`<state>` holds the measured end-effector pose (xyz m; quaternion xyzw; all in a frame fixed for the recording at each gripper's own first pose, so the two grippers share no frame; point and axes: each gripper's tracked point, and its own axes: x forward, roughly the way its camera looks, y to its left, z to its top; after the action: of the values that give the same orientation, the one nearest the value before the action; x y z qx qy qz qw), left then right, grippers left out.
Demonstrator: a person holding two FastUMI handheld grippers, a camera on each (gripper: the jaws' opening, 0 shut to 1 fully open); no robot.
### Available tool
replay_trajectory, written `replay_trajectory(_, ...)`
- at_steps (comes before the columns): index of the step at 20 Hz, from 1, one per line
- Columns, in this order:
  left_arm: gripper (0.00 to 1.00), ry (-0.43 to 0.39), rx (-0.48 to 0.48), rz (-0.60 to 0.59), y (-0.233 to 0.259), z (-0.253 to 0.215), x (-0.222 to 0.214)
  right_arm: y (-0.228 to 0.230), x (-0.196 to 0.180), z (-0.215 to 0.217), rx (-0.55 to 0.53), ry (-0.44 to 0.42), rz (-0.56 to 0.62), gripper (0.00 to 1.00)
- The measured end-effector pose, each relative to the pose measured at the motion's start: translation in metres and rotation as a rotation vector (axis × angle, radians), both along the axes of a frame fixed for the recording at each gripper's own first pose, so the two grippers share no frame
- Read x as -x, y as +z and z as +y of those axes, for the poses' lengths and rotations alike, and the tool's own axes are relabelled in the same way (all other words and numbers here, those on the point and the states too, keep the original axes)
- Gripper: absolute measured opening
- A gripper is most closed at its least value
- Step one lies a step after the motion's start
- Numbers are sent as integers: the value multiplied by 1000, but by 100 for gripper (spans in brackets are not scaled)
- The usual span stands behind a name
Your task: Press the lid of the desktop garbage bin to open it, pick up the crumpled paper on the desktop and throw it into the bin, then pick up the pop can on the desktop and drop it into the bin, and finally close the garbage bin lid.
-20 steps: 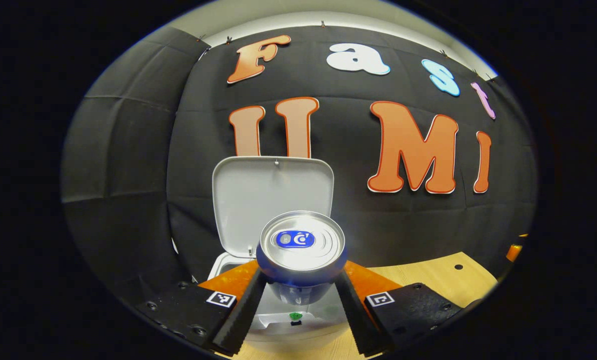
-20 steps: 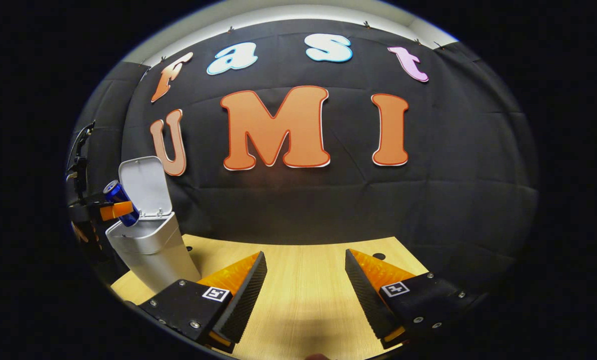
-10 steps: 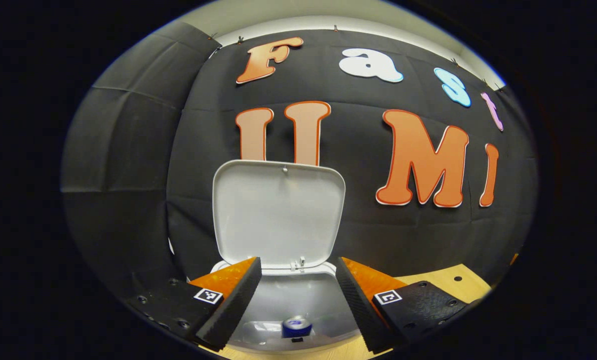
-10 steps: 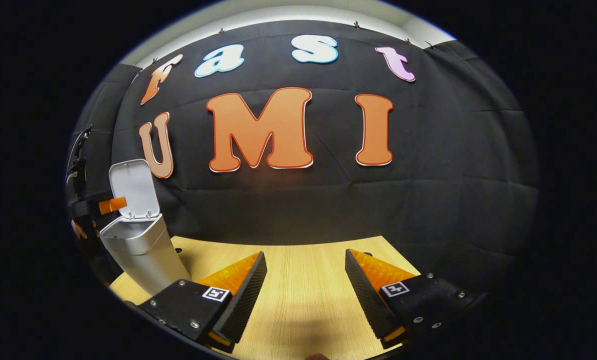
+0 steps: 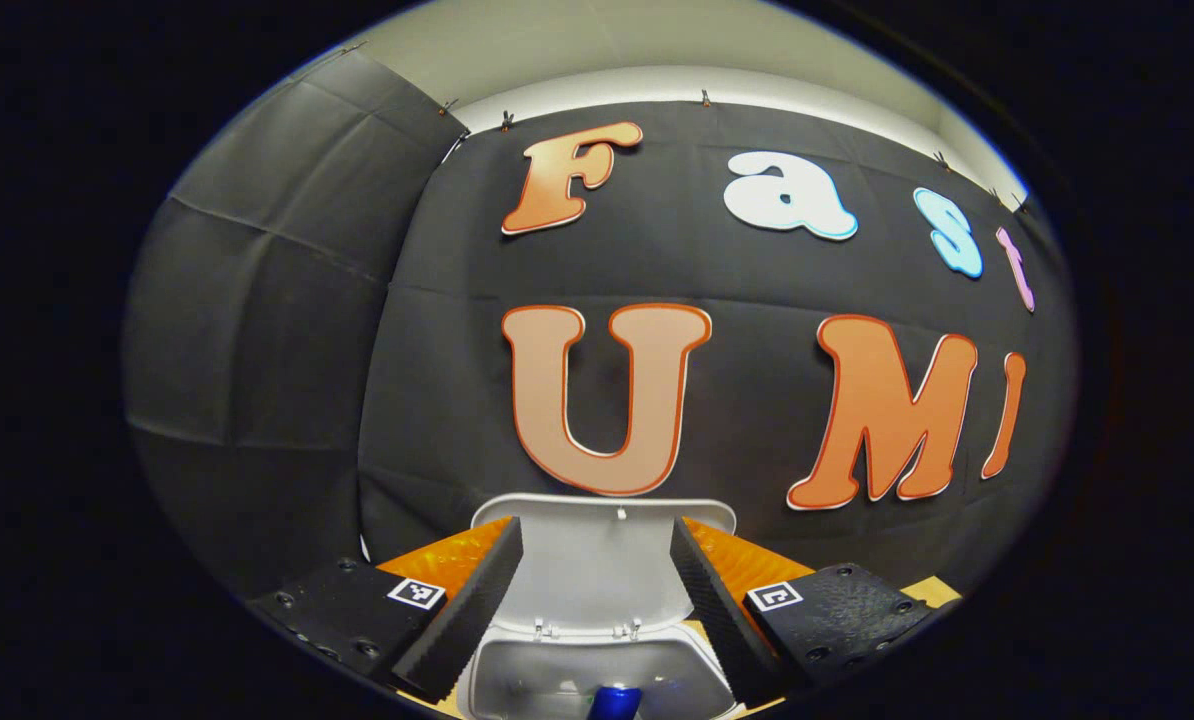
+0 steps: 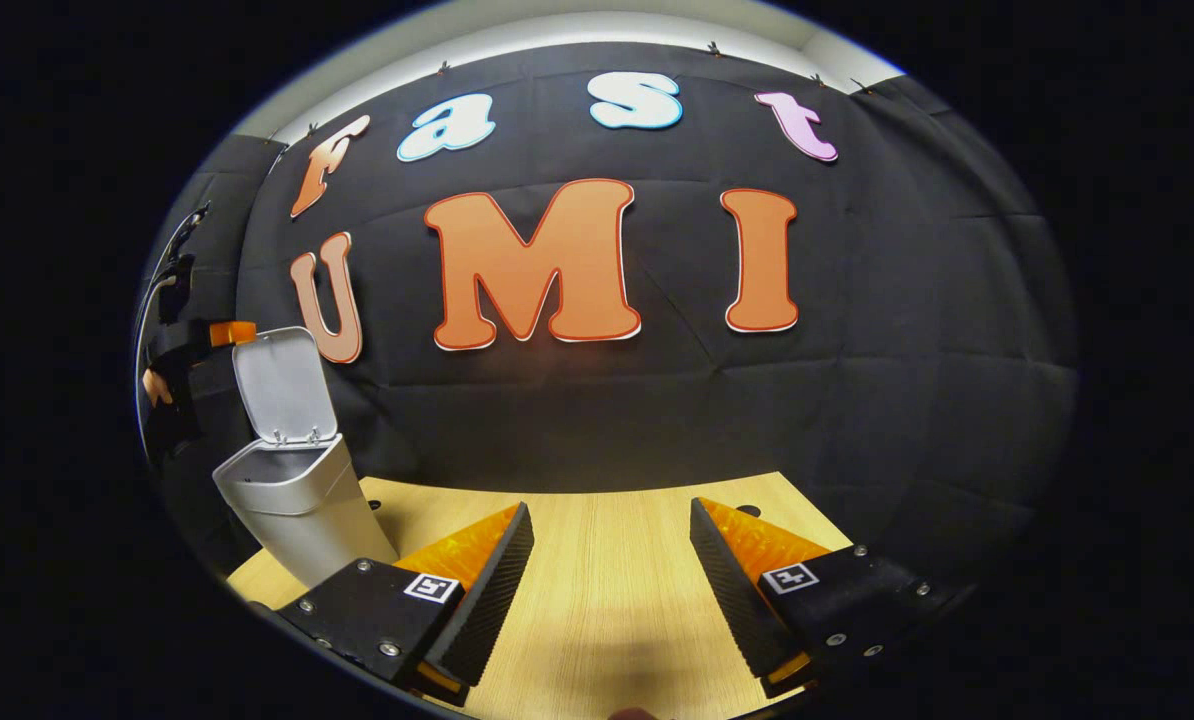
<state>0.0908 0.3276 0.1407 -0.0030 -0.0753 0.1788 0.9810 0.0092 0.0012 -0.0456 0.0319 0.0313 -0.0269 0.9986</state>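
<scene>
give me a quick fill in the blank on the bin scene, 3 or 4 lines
1. The lid of the garbage bin stands ____.
2. The blue pop can lies ____ the bin.
3. The left gripper has its fingers apart and holds ____.
4. The right gripper hovers open over the bare wooden ____.

Missing words: open; inside; nothing; table

From my seat, the wooden tabletop [image 6: 607,590] fills the 6 o'clock part of the right gripper view, pale grain running away from me. Two small dark holes in it: one near 5 o'clock [image 6: 747,511], one toward 8 o'clock [image 6: 377,506]. Black cloth wall [image 6: 907,400] behind, creased, clipped along its top edge at 12 o'clock. A pale strip of ceiling [image 5: 657,50] above the cloth in the left gripper view.
</scene>
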Motion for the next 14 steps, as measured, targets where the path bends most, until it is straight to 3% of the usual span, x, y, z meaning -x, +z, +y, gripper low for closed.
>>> replay_trajectory(5, 92, -26, 18, -2, 38, 8, -36, 2, 4, 2, 5, 4, -6, 94)
replay_trajectory(10, 94, -24, 41, 106, 28, 25, -68, 4, 8, -1, 6, -2, -11, 94)
replay_trajectory(13, 94, -21, 47, 231, -3, 26, -71, 1, 10, -2, -8, 3, -1, 94)
replay_trajectory(14, 93, -25, 26, 209, 2, 24, -74, 0, 9, -2, -9, 3, -1, 94)
